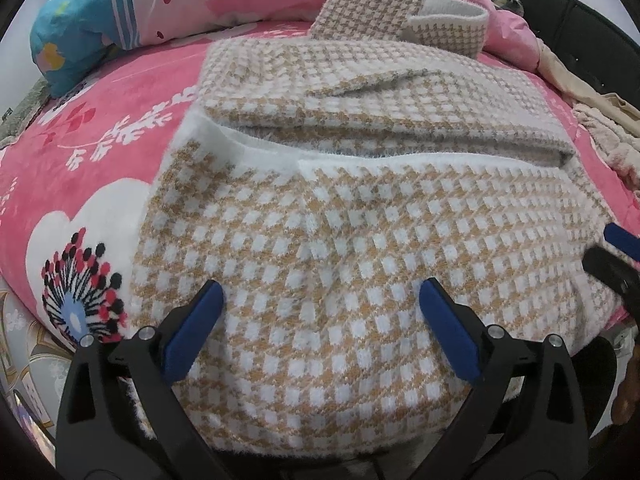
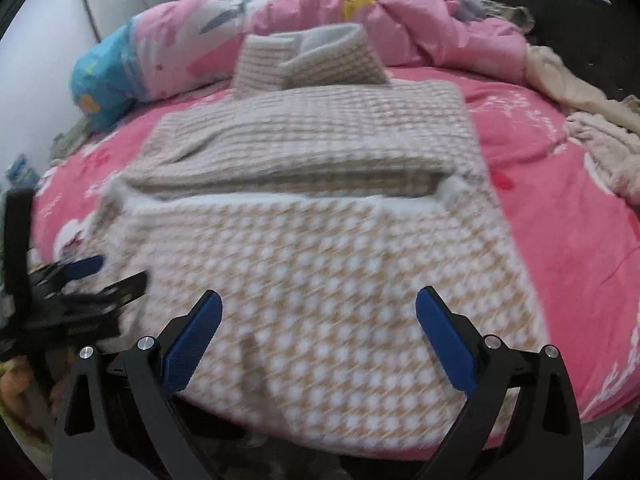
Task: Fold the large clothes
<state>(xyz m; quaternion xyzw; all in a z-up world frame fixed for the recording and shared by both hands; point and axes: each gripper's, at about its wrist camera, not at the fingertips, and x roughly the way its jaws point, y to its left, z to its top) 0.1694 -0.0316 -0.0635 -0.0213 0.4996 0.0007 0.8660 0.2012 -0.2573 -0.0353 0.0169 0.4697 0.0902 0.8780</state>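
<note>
Houndstooth knit garment (image 1: 340, 264) lies folded on pink bed (image 1: 80, 168), filling frame centre. Left gripper (image 1: 320, 296) fingers spread wide, empty. Right gripper (image 2: 318, 304) likewise.

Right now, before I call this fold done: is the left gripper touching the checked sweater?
Cannot tell. In the left wrist view the left gripper stands open over the checked sweater, nothing pinched; whether the fingertips rest on the knit isn't visible.

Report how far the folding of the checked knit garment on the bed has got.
Done: the tan-and-white houndstooth knit garment lies on the pink floral bedspread with its sides folded in and a sleeve laid across the middle. In hand: nothing; the left claw and right claw are both open above its near hem, not gripping. Left: probably lifting that hem and folding it up towards the collar.
</note>
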